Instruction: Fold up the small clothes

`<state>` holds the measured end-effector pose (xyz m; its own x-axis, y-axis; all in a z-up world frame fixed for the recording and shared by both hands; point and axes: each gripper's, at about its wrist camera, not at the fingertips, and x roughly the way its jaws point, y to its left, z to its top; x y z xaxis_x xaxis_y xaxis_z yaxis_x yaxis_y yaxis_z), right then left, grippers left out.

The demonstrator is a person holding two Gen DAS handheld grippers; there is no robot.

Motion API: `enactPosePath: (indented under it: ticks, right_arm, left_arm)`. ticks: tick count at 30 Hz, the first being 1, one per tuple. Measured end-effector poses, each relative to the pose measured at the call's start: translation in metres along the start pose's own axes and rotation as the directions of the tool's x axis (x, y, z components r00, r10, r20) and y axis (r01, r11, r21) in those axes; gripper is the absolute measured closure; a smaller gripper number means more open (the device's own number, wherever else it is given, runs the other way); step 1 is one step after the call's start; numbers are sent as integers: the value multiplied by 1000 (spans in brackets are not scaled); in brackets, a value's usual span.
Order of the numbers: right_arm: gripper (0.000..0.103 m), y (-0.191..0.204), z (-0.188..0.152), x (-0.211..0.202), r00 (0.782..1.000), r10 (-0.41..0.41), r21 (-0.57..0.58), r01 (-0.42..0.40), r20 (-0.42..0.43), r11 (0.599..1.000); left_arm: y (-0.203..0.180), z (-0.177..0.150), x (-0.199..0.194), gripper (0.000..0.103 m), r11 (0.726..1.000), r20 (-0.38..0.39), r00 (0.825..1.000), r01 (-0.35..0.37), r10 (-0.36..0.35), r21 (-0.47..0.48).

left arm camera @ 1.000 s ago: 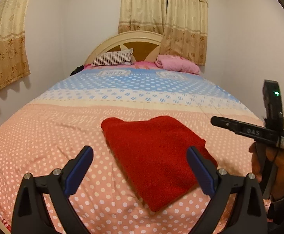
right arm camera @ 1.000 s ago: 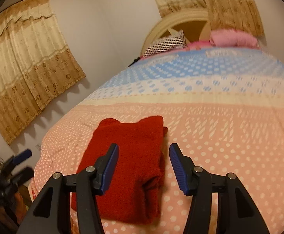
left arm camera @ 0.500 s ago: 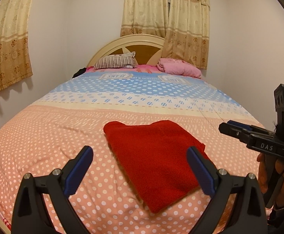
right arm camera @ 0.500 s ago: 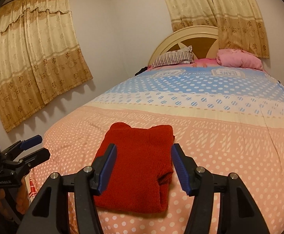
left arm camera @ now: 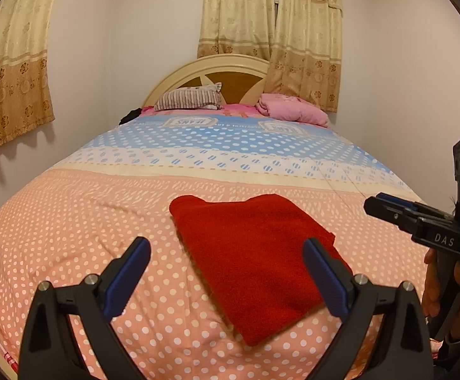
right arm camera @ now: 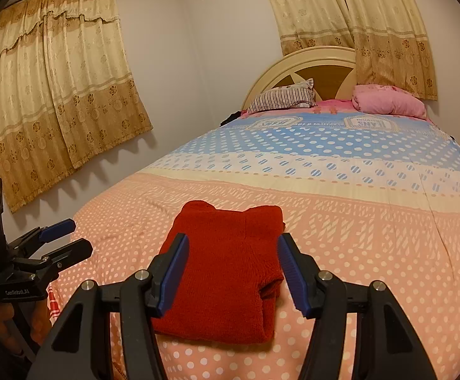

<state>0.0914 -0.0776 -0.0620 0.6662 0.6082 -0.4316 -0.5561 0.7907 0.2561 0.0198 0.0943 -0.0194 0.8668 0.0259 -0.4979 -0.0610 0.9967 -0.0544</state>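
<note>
There are 2 views, and each camera sits on a gripper and looks forward along its 2 fingers, a little downward. The left wrist view looks from the foot of the bed (left arm camera: 81, 221) toward the headboard (left arm camera: 204, 66), close above the red folded cloth (left arm camera: 255, 253). The right wrist view looks the same way from a place more to the right, also close to the cloth (right arm camera: 226, 272). Both views share the cloth, the bed (right arm camera: 356, 221) and the headboard (right arm camera: 309, 60). Each view also catches the other gripper at its side edge.
</note>
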Motion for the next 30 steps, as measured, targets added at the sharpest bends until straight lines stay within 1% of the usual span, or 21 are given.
enactPosePath:
  ticks: [8,13,19,24,30]
  right_arm:
    - [44,4,1,-5,1000,-5,-12,5,14,1000]
    - [44,4,1,-6,1000,-6,-10,6,16,1000]
    - [43,1,-1,-8,1000,-7,-5,7,20,1000]
    - [43,-1,-2,-8,1000,-7,-3,7,26,1000]
    - [43,1,-2,-16,999,-7,-9,8,50,1000]
  left_arm:
    - [1,0,1,4,1000,-2,1000,-2,2,1]
    - [2,0,2,0,1000,2,1000,-4,4,4]
    - [3,0,4,0,1000,-10,1000,-1,2,23]
    - [3,1,3,0,1000,-1,1000,-9,9,15]
    - [10,7,-6,0,999,43,998,-37,37,-3]
